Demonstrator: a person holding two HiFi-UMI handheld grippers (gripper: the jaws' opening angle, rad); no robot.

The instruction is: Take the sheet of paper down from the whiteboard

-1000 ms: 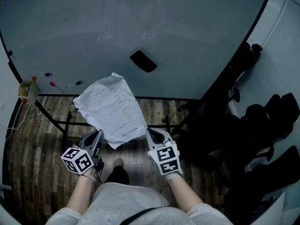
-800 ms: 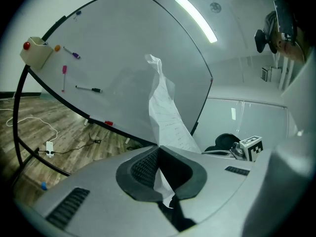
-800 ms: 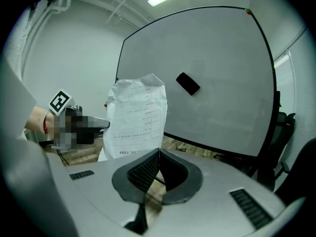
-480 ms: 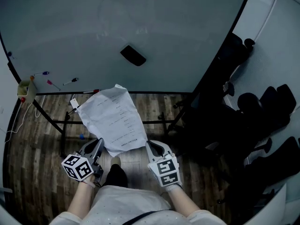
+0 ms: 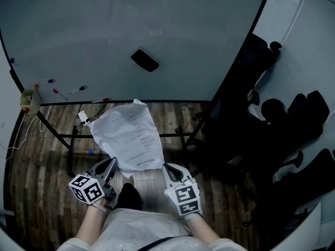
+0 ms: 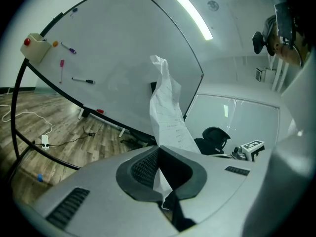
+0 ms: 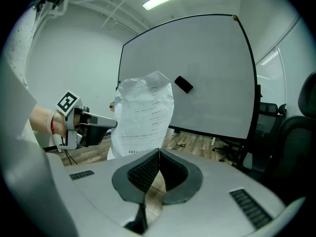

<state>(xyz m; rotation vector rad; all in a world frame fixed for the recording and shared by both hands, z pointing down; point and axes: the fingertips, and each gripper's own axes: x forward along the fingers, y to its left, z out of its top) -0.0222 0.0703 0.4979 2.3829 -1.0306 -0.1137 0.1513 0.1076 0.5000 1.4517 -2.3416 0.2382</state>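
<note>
L gripper [image 6: 160, 151] clamped on sheet of paper [image 5: 131, 137] | R gripper [image 7: 159, 152] pinching its corner; sheet off whiteboard [image 5: 131, 25]

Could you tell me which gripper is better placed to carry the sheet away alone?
Probably the left gripper: the sheet of paper runs deep between its shut jaws, while the right gripper seems to pinch only the bottom corner at its tips.
</note>
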